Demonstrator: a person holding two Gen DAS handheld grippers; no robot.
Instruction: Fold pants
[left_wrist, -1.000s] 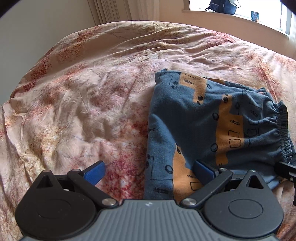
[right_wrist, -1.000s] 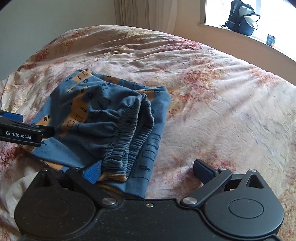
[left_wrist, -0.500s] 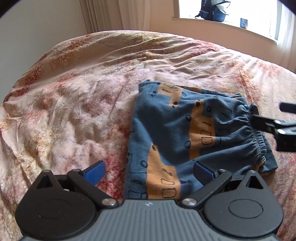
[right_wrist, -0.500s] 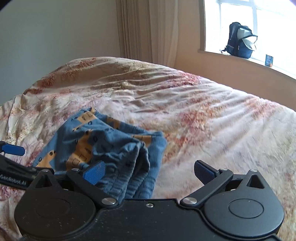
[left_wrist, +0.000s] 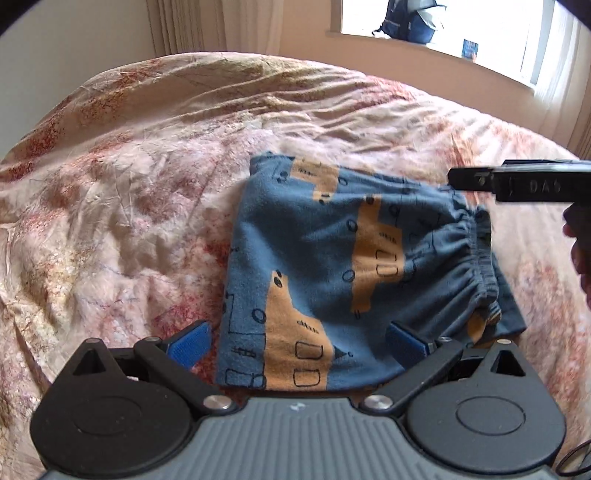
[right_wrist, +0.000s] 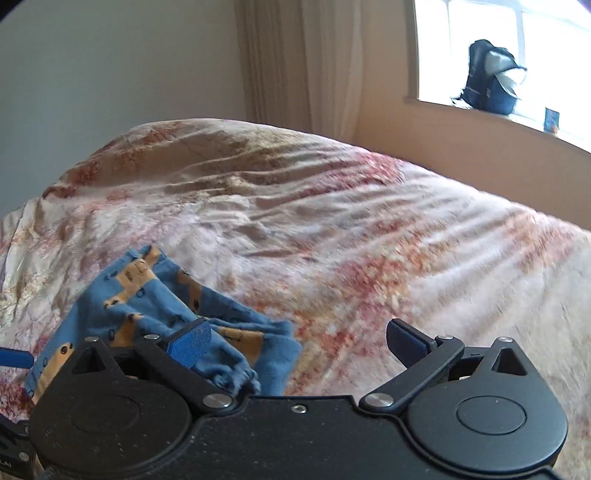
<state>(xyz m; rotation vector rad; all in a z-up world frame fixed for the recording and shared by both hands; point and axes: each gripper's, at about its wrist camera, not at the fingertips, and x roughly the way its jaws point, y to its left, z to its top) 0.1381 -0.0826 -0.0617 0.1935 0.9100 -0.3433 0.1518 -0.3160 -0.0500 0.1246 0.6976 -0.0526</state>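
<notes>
Blue pants (left_wrist: 343, 273) with orange patches lie folded into a compact rectangle on the bed, their elastic waistband (left_wrist: 476, 258) bunched at the right edge. My left gripper (left_wrist: 295, 341) hovers open just above the near edge of the pants, nothing between its blue pads. In the right wrist view the same pants (right_wrist: 155, 314) sit low on the left, partly hidden behind the gripper body. My right gripper (right_wrist: 295, 341) is open and empty, raised above the bed. It shows as a black bar (left_wrist: 517, 181) at the right of the left wrist view.
The bed is covered by a wrinkled floral cover (left_wrist: 129, 184) in pink and beige. A dark backpack (right_wrist: 491, 81) and a small box stand on the window sill behind. Curtains (right_wrist: 295, 62) hang by the wall. A hand (left_wrist: 580, 251) shows at the right edge.
Both grippers have lifted up and drawn back from the pants, staying open. The right one has risen most, so its view now tilts toward the wall and window. The pants lie unmoved.
</notes>
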